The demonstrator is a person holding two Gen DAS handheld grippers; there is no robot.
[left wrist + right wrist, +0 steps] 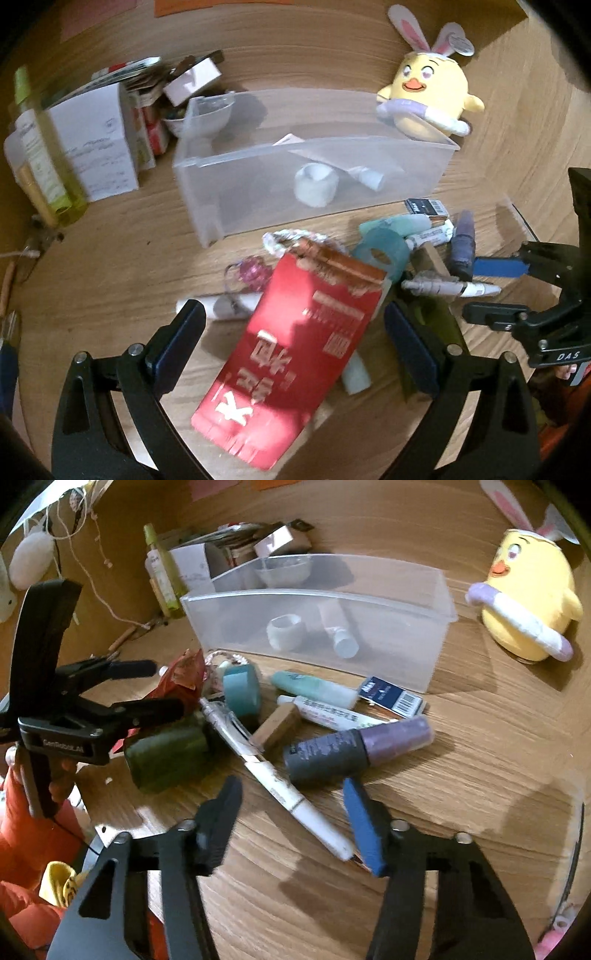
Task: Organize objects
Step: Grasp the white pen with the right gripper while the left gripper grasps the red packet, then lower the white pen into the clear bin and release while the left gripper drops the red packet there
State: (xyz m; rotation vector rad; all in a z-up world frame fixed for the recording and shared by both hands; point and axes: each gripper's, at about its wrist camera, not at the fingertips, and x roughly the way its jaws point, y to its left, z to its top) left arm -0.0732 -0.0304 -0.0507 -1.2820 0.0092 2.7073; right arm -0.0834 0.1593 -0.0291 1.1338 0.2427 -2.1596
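Note:
A red packet (295, 350) lies flat on the wooden table between the fingers of my left gripper (295, 328), which stands open, with neither pad touching it. In the right wrist view, my right gripper (293, 812) is open around a white pen (295, 797) lying on the table, and its blue pad sits close to the pen's near end. Behind the pile stands a clear plastic bin (207, 184) (436, 646) holding a white tape roll (316, 184) and a small tube (338, 631). The right gripper (487, 291) also shows beside the pile in the left view, and the left gripper (162, 686) in the right view.
The pile holds a teal tape roll (240, 688), a dark bottle with a purple cap (354, 747), a teal tube (314, 686), a blue box (391, 698), a wood block (279, 725) and a green object (166, 755). A yellow chick plush (432, 99) sits to the bin's right. Boxes and bottles (74, 147) stand at its left.

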